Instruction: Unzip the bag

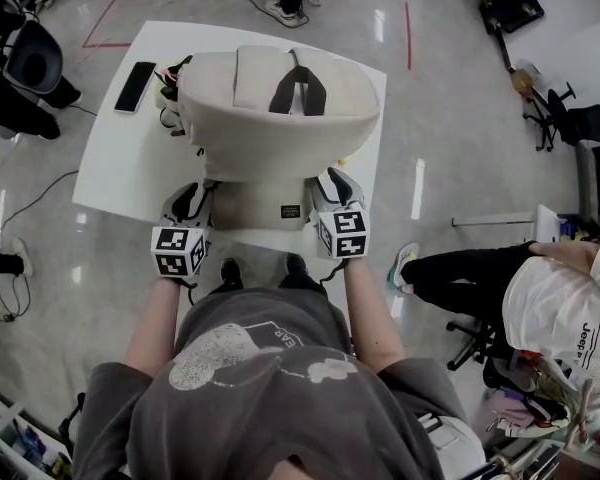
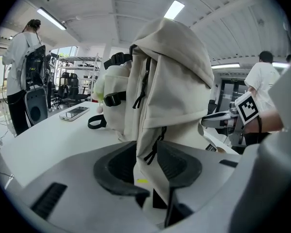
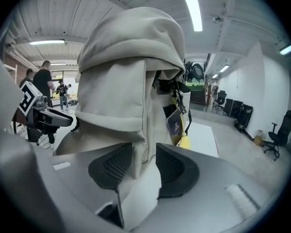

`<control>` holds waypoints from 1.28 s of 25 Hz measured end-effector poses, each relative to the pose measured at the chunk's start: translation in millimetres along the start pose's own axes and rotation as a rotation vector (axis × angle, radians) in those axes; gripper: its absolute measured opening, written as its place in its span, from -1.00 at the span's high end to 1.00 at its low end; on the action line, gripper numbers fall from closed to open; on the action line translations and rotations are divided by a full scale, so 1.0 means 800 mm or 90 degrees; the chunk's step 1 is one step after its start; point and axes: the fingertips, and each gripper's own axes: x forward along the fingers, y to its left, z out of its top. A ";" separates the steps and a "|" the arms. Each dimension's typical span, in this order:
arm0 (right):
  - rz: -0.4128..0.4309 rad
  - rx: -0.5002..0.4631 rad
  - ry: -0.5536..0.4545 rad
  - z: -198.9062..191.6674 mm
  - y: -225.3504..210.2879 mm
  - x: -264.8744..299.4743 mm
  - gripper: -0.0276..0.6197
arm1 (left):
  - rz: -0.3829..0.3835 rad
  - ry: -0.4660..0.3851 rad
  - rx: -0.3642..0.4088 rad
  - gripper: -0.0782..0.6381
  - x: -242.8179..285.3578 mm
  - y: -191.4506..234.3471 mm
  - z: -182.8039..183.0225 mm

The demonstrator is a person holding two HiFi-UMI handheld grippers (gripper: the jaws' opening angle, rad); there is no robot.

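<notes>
The cream fabric backpack with black straps stands upright in the middle of the white square table, its small front pocket facing the table's near edge. Both claws are at that near edge, one at each lower corner of the bag. The left gripper has its pads spread, with a fold of cream cloth and the knotted black cord zip pulls hanging loose between them, not pinched. The right gripper is likewise spread around a side seam, the cloth lying against one pad at most. The bag looks soft and padded and slumps into folds, so it will likely buckle and slide across the smooth tabletop rather than resist a tug. The cord pulls are thin and floppy, the obvious place to pinch. The other claw would do best clamping the stiffer seam beside the zip to keep the track taut.
</notes>
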 end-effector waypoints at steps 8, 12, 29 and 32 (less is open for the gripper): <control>-0.032 0.015 -0.001 -0.002 0.012 -0.020 0.44 | -0.016 -0.022 -0.004 0.39 -0.014 -0.008 0.012; -0.073 0.037 -0.022 0.000 0.012 -0.038 0.49 | -0.034 -0.047 -0.005 0.55 -0.021 -0.015 0.024; -0.104 0.060 -0.112 0.014 -0.002 -0.111 0.91 | -0.025 -0.086 -0.003 0.76 -0.054 -0.069 0.039; -0.074 0.057 -0.121 0.005 -0.009 -0.141 0.91 | -0.006 -0.099 -0.004 0.76 -0.071 -0.103 0.042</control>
